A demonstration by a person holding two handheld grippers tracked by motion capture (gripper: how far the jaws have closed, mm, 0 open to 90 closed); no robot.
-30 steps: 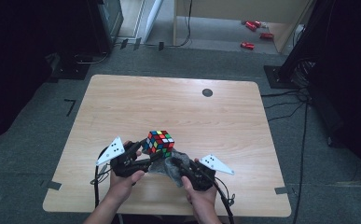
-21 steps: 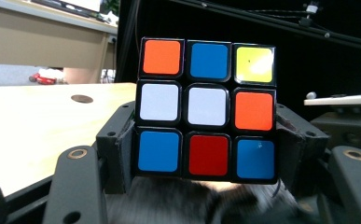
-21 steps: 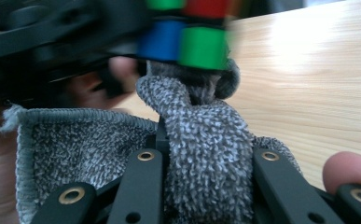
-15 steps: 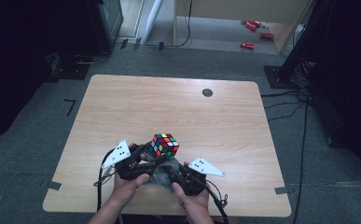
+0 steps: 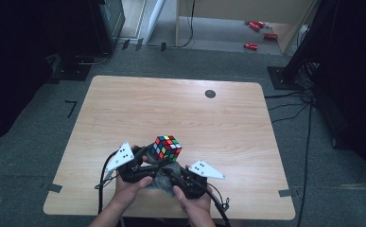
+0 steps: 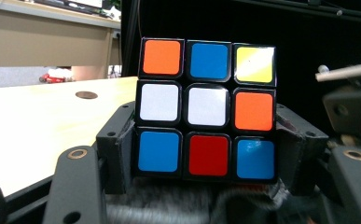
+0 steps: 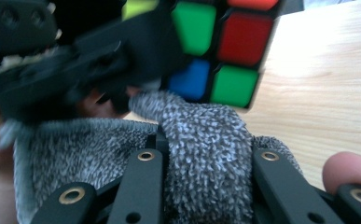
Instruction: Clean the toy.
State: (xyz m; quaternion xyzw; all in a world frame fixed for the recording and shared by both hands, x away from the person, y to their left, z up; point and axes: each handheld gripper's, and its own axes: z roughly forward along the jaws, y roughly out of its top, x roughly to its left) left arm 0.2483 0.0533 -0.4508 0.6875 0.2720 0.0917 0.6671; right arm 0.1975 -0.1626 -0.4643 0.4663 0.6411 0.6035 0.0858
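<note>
High view: both forearms enter from near table (image 5: 124,104) edge, hands side by side. Left gripper (image 5: 145,158) angled toward cube (image 5: 166,148), jaws clamped on its lower sides, cube lifted above tabletop. Right gripper (image 5: 169,175) just below-right of cube, pinching grey cloth (image 5: 164,176) under cube.

Left gripper view: cube (image 6: 207,109) upright, square-on, jaws pressing both flanks of bottom layer; cloth (image 6: 169,205) bunched beneath cube.

Right gripper view: jaws narrow, closed on cloth (image 7: 206,154) fold; cube (image 7: 225,51) above cloth, touching it; fingertip (image 7: 348,170) at right of cloth.
</note>
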